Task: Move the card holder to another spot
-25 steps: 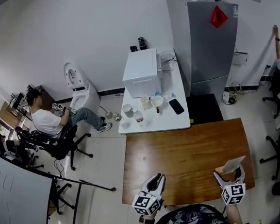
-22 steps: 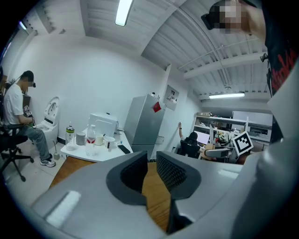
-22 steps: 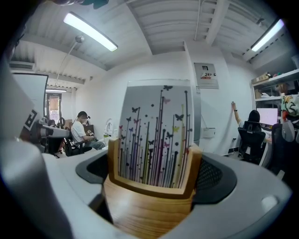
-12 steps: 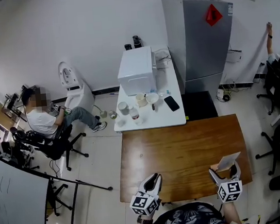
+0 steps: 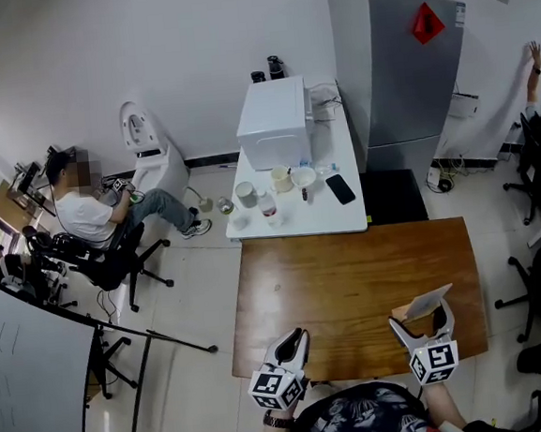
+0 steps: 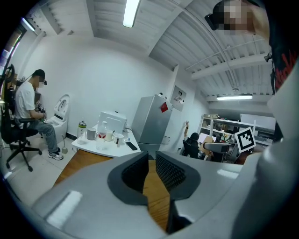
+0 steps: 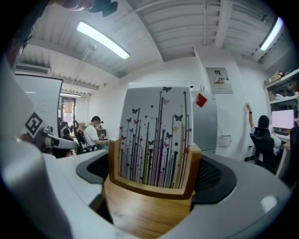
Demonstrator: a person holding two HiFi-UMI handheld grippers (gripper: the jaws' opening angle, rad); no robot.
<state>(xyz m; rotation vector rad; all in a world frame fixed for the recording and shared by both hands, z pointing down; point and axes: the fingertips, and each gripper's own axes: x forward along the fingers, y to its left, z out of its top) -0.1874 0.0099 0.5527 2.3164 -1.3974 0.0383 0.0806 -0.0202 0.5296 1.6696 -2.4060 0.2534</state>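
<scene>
The card holder [image 7: 149,205] is a small wooden stand with a white card [image 7: 156,135] printed with coloured stems and butterflies. My right gripper [image 5: 418,318] is shut on it and holds it above the near right part of the brown wooden table [image 5: 352,288]; in the head view the card holder [image 5: 423,304] shows tilted between the jaws. My left gripper [image 5: 294,343] hovers over the table's near left edge, its jaws shut with nothing between them; in the left gripper view the left gripper [image 6: 152,170] shows only a thin slit.
Beyond the brown table stands a white table [image 5: 342,221] with a white box [image 5: 274,122], cups, a bottle and a phone [image 5: 341,188]. A grey fridge [image 5: 399,67] is at the back right. A person [image 5: 101,216] sits at the left on an office chair. More chairs stand at the right.
My right gripper has carried the card holder leftward and slightly toward the table's middle. The left gripper has hardly moved.
</scene>
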